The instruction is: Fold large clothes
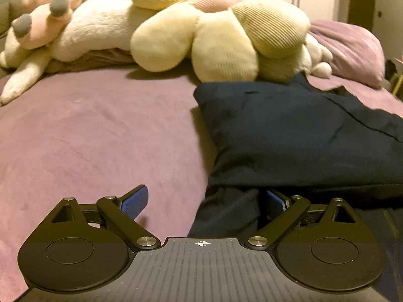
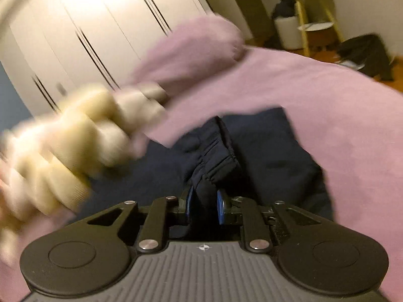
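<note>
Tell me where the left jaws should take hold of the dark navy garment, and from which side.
Grip the loose bottom flap of the dark navy garment hanging toward the left gripper, coming from the near edge. The bulk above lies flat on the purple bedspread; only this edge offers a fold to pinch.

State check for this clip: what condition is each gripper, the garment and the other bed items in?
Left gripper: open, garment edge between its jaws.
Right gripper: shut on a gathered hem.
Navy garment: partly folded on the bed.
Flower cushion: lying beside the garment.
Wardrobe: doors shut.
</note>
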The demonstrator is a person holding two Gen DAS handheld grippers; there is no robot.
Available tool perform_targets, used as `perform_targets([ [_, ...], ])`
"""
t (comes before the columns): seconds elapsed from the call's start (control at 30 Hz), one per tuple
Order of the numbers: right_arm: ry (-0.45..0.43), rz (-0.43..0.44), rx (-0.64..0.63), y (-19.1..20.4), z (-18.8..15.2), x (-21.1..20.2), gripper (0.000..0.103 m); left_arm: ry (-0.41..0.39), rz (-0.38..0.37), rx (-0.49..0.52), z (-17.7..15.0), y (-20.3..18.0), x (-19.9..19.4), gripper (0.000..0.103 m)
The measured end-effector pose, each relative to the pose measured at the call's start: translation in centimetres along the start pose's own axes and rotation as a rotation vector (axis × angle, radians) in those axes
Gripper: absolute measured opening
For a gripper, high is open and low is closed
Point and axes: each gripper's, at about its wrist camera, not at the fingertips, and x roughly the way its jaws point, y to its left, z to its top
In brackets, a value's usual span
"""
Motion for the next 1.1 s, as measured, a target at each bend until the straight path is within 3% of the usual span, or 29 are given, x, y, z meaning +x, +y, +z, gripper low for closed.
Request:
perform_targets([
  [0.07, 0.102, -0.079, -0.068, -0.4, -1.2, 1.9, 0.023, -0.01, -0.014, 0.001, 0.0, 0.6, -1.1, 0.097],
  [0.1, 0.088, -0.065, -0.081, -0.6, -1.5, 1.7, 0.023, -0.029, -0.02, 0.0, 0.1, 1.0, -1.9, 0.097],
  [0.2, 0.058, -0.052, -0.071, -0.5, -0.6, -0.4, 0.039, -0.117, -0.036, -0.029, 1.1, 1.7, -4.1, 0.098],
  [0.23, 0.021, -0.06, -0.063, -0.5, -0.3, -1.2, 0.046, -0.134, -0.049, -0.051, 1.6, 1.7, -4.4, 0.098],
  [0.27, -0.02, -0.071, -0.066, -0.3, -0.1, -2.0, 0.047, -0.143, -0.069, -0.071, 2.2, 1.4, -4.4, 0.098],
  [0.33, -0.101, -0.088, -0.083, 0.7, 0.2, -3.3, 0.046, -0.147, -0.108, -0.077, 3.4, -0.2, -4.1, 0.099],
  [0.4, -0.114, -0.061, -0.115, 2.0, 0.5, -2.7, 0.043, -0.154, -0.135, -0.044, 4.1, -2.5, -3.6, 0.099],
  [0.43, -0.097, -0.043, -0.145, 3.0, 0.4, -1.9, 0.037, -0.148, -0.151, -0.021, 4.3, -3.7, -3.1, 0.099],
  [0.5, -0.048, -0.016, -0.221, 4.9, -0.3, 0.1, 0.034, -0.125, -0.173, 0.016, 4.4, -5.8, -2.0, 0.1],
  [0.6, 0.088, -0.07, -0.281, 5.6, -2.4, 4.2, 0.032, -0.058, -0.17, 0.049, 3.8, -7.7, -0.1, 0.1],
  [0.77, 0.006, -0.077, -0.435, 5.1, -6.2, 2.9, 0.031, -0.031, -0.128, 0.118, 2.2, -8.2, 1.0, 0.1],
  [0.93, 0.02, -0.054, -0.419, 4.1, -5.5, 0.9, 0.031, -0.022, -0.126, 0.164, 1.9, -8.1, 0.7, 0.1],
  [1.1, 0.055, -0.127, -0.474, 5.9, -5.5, 1.6, 0.031, 0.004, -0.124, 0.163, 2.2, -8.2, 0.8, 0.101],
])
